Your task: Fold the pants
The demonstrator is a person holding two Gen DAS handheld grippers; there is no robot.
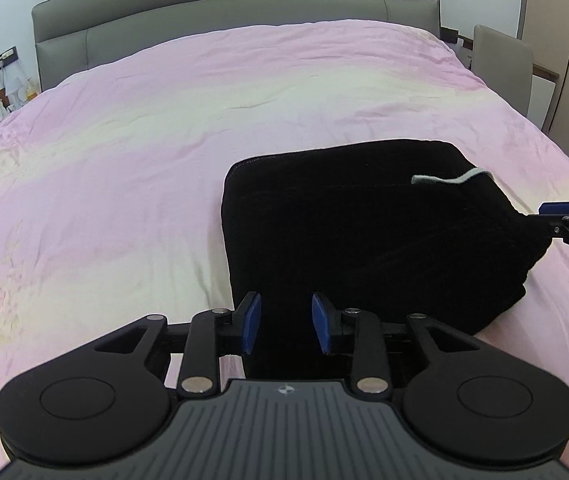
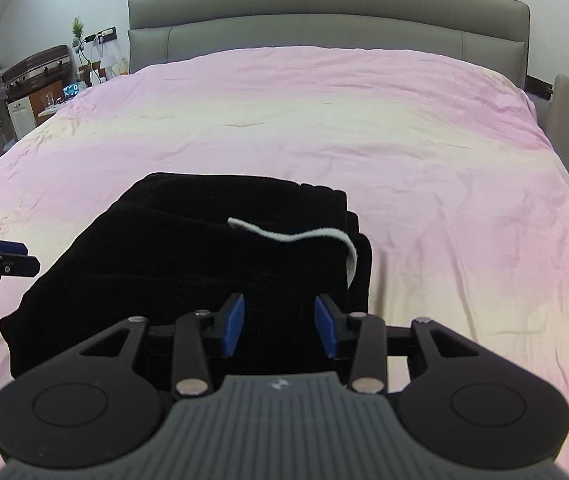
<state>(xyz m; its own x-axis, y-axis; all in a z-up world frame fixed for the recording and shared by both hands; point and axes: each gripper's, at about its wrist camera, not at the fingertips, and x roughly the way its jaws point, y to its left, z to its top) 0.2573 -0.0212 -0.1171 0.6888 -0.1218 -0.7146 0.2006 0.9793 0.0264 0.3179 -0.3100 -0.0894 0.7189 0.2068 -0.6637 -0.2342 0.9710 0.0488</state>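
Setting: bedroom, pink bedspread (image 1: 204, 128) covering the bed, grey headboard (image 1: 236, 16) behind, cluttered side table at far left.

Left wrist view, pants: black pants (image 1: 364, 232) lying as a compact folded block on the bedspread, right of centre, a white drawstring (image 1: 444, 179) showing on the top layer.

Left wrist view, left gripper: left gripper (image 1: 286, 326) sitting at the near edge of the pants, blue pads (image 1: 252, 322) standing apart, dark cloth showing in the gap but not pinched; fingers released.

Left wrist view, other tool: right gripper (image 1: 564, 220) entering at the right edge, tips by the right corner of the pants, which is pulling up toward them; contact not clear from here.

Right wrist view, pants: the pants (image 2: 188, 248) lying just ahead, stacked layers visible at the right side, drawstring (image 2: 300, 236) curling over that edge.

Right wrist view, right gripper: right gripper (image 2: 280, 326) over the near edge, pads parted, nothing clamped; fingers released.

Right wrist view, other tool: left gripper (image 2: 4, 258) poking in from the left, beside the left flank of the pants.

Stage, judged: fold looking nearly done or done, both tools letting go.

Risk: a pad snagging the cloth while backing off, dragging the top layer and opening the fold.

Risk: loose drawstring catching on a finger, pulling the stack askew.
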